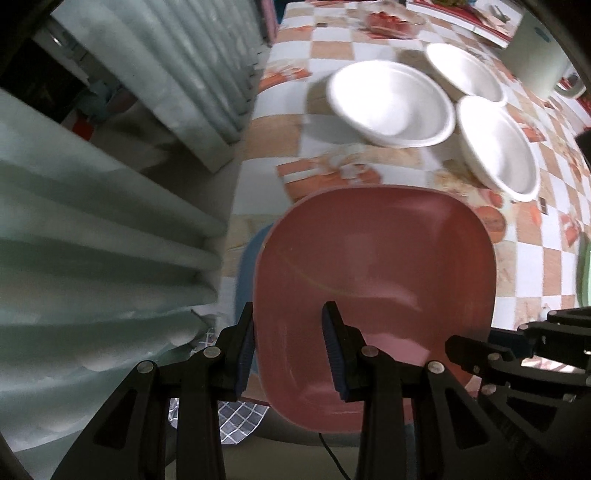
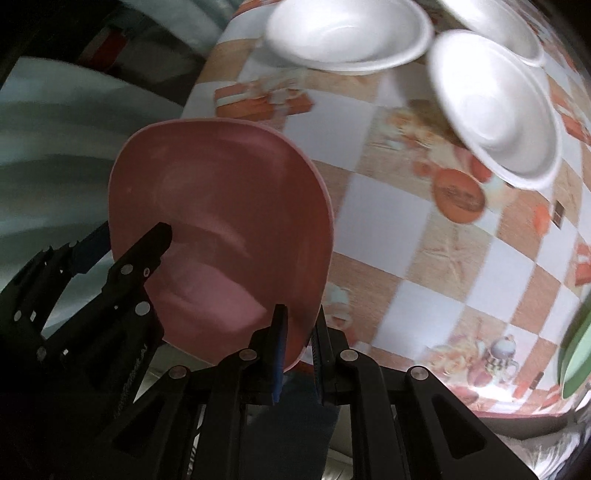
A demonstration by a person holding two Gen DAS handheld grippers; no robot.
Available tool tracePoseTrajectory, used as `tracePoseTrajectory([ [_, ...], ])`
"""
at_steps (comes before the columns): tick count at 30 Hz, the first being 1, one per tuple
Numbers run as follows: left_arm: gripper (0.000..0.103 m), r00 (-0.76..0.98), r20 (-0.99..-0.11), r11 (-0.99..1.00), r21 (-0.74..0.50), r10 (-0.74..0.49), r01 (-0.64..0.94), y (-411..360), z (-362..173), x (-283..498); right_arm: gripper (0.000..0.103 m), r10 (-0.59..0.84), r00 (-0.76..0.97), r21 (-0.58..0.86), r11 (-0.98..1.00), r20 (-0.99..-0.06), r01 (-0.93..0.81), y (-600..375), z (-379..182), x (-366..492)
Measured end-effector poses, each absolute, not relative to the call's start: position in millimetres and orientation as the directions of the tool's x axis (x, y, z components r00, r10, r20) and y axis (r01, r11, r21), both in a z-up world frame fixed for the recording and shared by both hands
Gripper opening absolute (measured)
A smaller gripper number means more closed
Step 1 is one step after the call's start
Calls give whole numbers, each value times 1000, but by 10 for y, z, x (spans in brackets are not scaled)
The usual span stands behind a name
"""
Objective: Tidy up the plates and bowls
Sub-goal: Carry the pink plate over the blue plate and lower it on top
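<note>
A pink square plate [image 1: 373,258] is held above the near edge of the checkered table; it also shows in the right wrist view [image 2: 221,221]. My left gripper [image 1: 288,350] straddles its left rim, jaws apart, one pad over the plate and one outside. My right gripper [image 2: 299,347] is shut on the plate's near right rim. A blue plate [image 1: 245,273] lies under the pink one at its left. Three white bowls [image 1: 391,103] [image 1: 498,147] [image 1: 465,70] sit further back; two show clearly in the right wrist view [image 2: 347,33] [image 2: 495,107].
A checkered tablecloth [image 1: 524,273] covers the table. A green plate edge [image 2: 576,362] shows at the right. Pale curtains [image 1: 92,221] hang at the left. A white appliance [image 1: 535,48] and a dish of red food [image 1: 391,20] stand at the back.
</note>
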State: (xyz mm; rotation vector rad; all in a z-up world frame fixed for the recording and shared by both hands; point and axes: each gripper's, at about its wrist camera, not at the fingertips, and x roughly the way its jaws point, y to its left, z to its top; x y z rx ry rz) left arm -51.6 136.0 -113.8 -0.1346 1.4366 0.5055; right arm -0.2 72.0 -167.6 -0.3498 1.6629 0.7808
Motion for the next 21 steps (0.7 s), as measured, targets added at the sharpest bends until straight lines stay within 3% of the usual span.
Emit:
tracePoseTrajectory([
  [17, 38, -28, -971, 866, 226, 238, -445, 1733, -1448, -608, 15, 147, -296, 307, 724, -944, -618, 1179, -1909, -58],
  [20, 43, -6, -969, 870, 223, 245, -440, 1744, -1447, -604, 15, 159, -303, 320, 722, -940, -613, 1221, -1965, -24],
  [21, 51, 3, -970, 873, 217, 243, -437, 1737, -1438, -601, 15, 163, -306, 325, 721, -938, -613, 1218, -1977, -32],
])
